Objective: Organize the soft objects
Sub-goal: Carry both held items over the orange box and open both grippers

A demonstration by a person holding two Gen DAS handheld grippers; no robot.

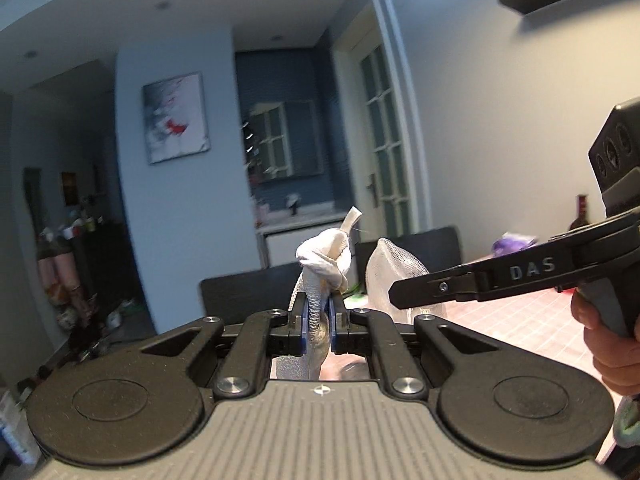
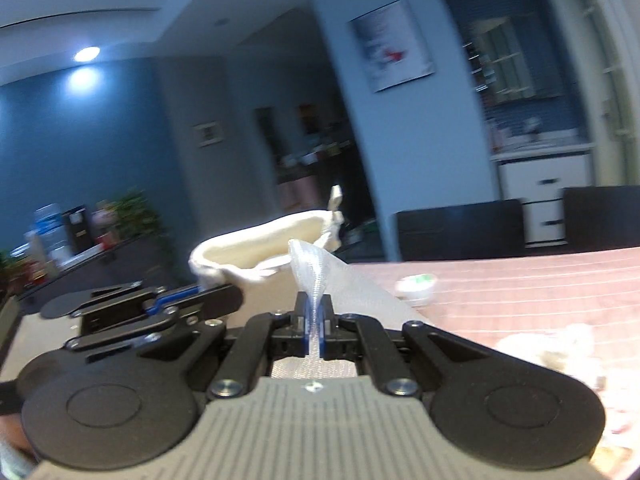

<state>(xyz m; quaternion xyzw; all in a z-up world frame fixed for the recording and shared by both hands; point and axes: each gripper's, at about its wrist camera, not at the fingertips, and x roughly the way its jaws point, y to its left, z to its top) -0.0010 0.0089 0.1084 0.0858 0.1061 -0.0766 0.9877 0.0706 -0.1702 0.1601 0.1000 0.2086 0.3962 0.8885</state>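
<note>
A white mesh drawstring bag is held up above the table between both grippers. My left gripper is shut on the bag's bunched rim, where the white cord and knot stick up. My right gripper is shut on the opposite mesh edge. In the right wrist view the bag's mouth gapes open, with the left gripper pinching its far-left rim. In the left wrist view the right gripper comes in from the right. What is inside the bag is hidden.
A pink checked tablecloth covers the table. A small white and green object lies on it, and pale soft items lie at right. A purple object and a dark bottle stand far right. Black chairs line the far edge.
</note>
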